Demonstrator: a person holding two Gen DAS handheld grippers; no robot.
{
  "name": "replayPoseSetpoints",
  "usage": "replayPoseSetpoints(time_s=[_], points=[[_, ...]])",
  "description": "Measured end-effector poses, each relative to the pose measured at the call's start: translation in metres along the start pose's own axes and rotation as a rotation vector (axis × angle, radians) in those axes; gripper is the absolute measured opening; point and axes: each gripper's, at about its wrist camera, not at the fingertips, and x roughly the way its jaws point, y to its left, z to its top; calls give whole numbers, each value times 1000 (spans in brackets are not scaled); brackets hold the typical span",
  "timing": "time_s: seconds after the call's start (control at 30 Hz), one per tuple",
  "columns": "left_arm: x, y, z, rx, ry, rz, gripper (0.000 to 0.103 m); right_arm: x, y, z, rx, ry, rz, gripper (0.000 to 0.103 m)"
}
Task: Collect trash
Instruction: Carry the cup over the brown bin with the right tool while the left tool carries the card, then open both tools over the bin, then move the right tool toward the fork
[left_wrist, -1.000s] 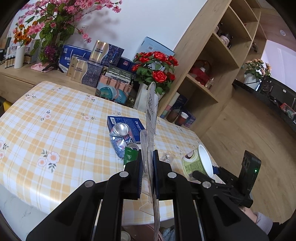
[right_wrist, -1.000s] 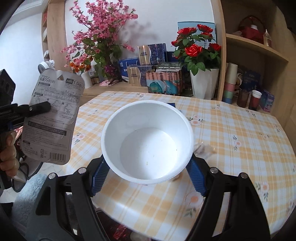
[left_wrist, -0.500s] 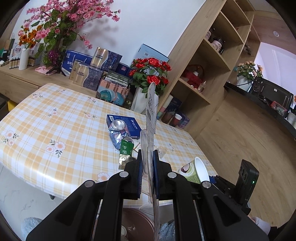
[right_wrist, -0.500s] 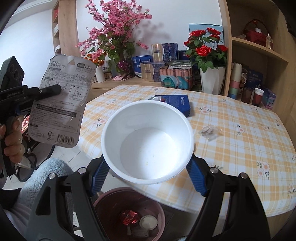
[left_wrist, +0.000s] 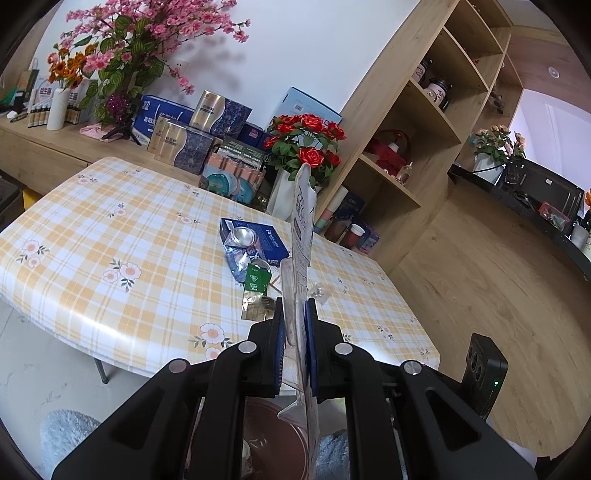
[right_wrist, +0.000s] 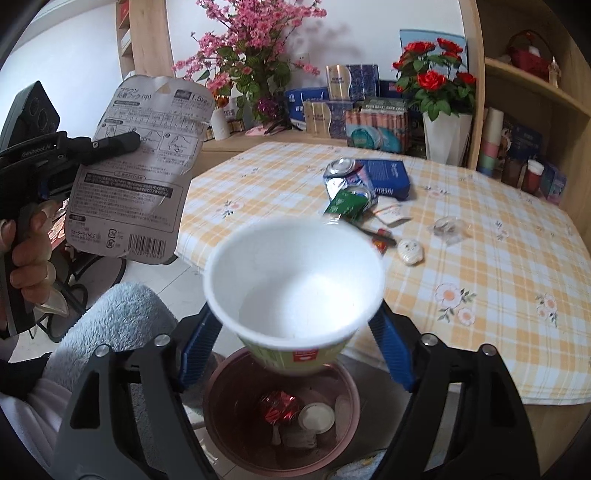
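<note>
Now right tongs (right_wrist: 295, 332) wide, cup (right_wrist: 295, 291) loose.

We are in a home, in a living or dining room. We see a tabletop (left_wrist: 110, 229) with a yellow checked flower cloth, vases of artificial pink blossoms (left_wrist: 122, 48) and red roses (left_wrist: 306, 144), gift boxes (left_wrist: 184, 144) on a wooden sideboard (left_wrist: 40, 158), open wooden shelves (left_wrist: 417, 147) with jars and cups, and a wood floor (left_wrist: 480, 280).

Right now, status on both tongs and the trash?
Right tongs just opened, noodle cup loose between them, above the bin. Left tongs shut on blister card. Crushed cans remain on table.
</note>
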Motion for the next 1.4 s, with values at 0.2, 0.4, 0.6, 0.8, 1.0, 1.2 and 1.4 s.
replayPoseSetpoints(time_s=[0.2,0.4,0.6,0.8,1.0,1.2,1.4], points=[[9,2,-10,0,29,6,10,1,0,-2,9,-17,14,97],[21,6,-21,-13,65,3,10,-7,-12,0,38,-105,-64,97],[33,4,-39,-14,105,-33,10,-10,-36,-5,148,-160,-71,97],[46,-1,-63,3,152,-50,10,-9,-47,-12,208,-185,-69,97],[60,-2,-79,-1,205,-54,10,-5,-54,-16,244,-163,-63,97],[69,-4,-90,13,247,-60,10,-1,-55,-19,260,-139,-47,97],[76,0,-99,-14,282,-56,20,-1,-52,-18,244,-134,-55,97]])
